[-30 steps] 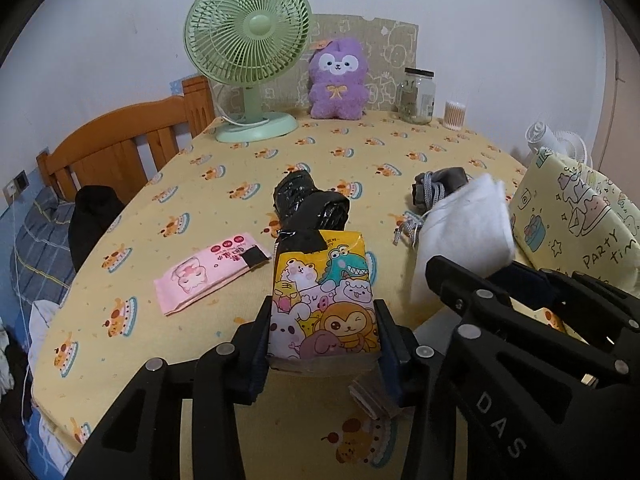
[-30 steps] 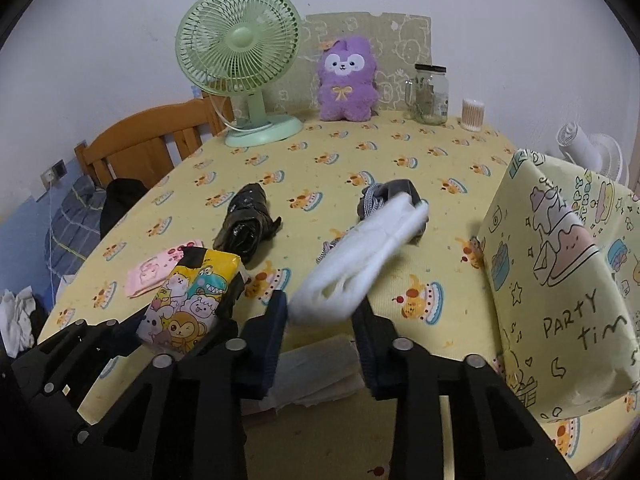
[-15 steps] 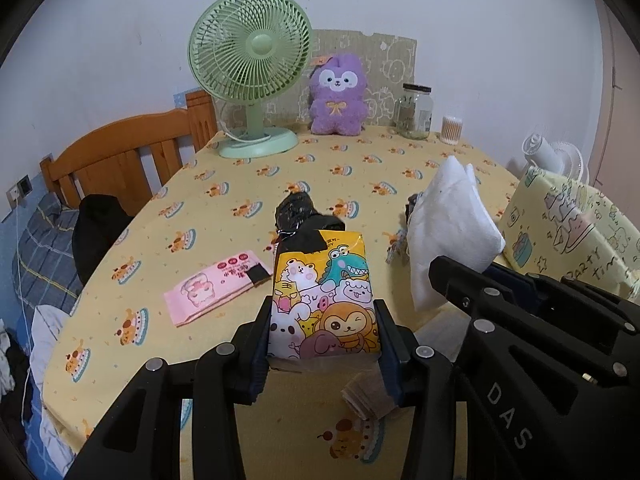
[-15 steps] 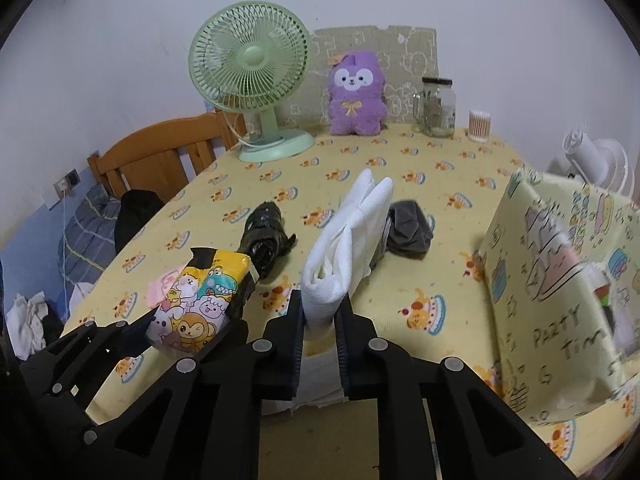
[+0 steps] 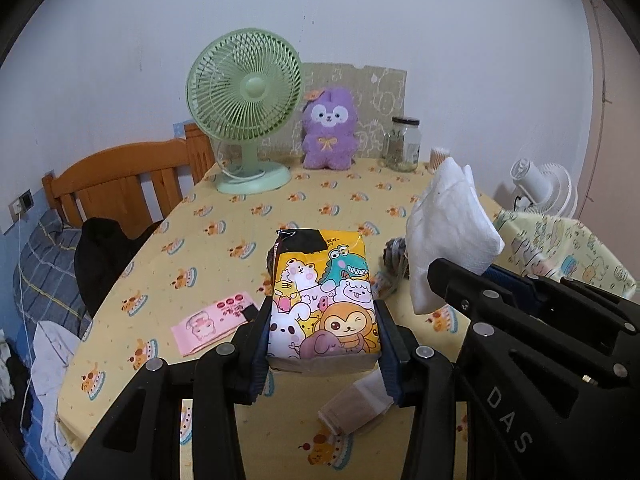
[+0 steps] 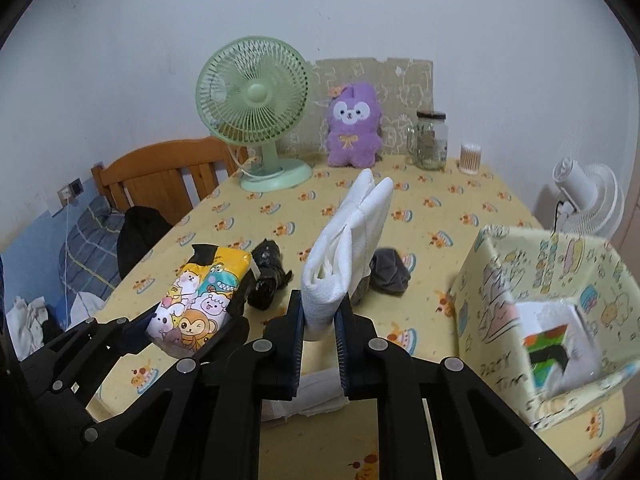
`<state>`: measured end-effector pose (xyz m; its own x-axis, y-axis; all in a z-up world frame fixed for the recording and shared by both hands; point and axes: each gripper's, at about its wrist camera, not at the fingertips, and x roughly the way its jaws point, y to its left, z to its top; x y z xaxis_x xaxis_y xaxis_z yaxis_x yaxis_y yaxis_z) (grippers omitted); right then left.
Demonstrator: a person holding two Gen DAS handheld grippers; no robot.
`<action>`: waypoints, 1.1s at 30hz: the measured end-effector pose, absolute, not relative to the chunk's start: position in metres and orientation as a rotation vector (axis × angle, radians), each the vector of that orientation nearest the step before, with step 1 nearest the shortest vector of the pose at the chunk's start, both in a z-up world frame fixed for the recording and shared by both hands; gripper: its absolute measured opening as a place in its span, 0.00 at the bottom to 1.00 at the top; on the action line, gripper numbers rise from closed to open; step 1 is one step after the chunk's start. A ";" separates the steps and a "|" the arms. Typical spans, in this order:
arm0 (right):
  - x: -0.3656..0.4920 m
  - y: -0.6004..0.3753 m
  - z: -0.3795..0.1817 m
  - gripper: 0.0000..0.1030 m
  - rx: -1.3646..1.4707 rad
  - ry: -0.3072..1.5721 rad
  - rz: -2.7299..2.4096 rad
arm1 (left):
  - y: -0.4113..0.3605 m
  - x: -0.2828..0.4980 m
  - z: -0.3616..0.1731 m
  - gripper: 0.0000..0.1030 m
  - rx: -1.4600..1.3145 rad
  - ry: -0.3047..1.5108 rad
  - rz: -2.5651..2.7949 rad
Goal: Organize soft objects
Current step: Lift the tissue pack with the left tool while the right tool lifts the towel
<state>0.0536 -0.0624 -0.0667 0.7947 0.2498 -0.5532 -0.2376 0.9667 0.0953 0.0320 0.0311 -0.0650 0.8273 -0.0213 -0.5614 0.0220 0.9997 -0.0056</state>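
My left gripper (image 5: 322,320) is shut on a yellow cartoon-printed tissue pack (image 5: 322,300), held above the yellow tablecloth (image 5: 240,232). The same tissue pack (image 6: 200,296) shows at the left of the right wrist view. My right gripper (image 6: 319,320) is shut on a folded white cloth (image 6: 346,240) that stands up from its jaws; the white cloth (image 5: 452,232) also rises at the right of the left wrist view. A black crumpled item (image 6: 268,276) and a dark grey cloth (image 6: 390,272) lie on the table. A pink pack (image 5: 212,322) lies to the left.
A patterned "Party Time" fabric box (image 6: 552,300) stands open at the right with items inside. At the table's back stand a green fan (image 5: 246,116), a purple plush (image 5: 328,132), a glass jar (image 5: 404,144) and a cotton-swab tub (image 6: 470,158). A wooden chair (image 5: 132,184) is left; white folded cloths (image 6: 316,392) lie below.
The right gripper closed on the white cloth, which now stands upright in its jaws. Both grippers rose with their loads, so the table looks farther below.
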 end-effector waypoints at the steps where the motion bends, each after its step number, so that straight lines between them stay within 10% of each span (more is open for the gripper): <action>1: 0.053 -0.063 -0.064 0.17 0.016 0.591 0.260 | 0.030 0.032 -0.063 0.45 0.001 0.588 -0.023; 33: 0.039 -0.134 -0.018 0.17 0.008 0.495 0.193 | -0.038 0.029 -0.022 0.45 0.024 0.484 -0.102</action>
<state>0.0393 -0.1341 -0.0180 0.8619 0.1864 -0.4715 -0.1823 0.9817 0.0549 0.0290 -0.0380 -0.0218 0.8800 -0.0925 -0.4659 0.1040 0.9946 -0.0011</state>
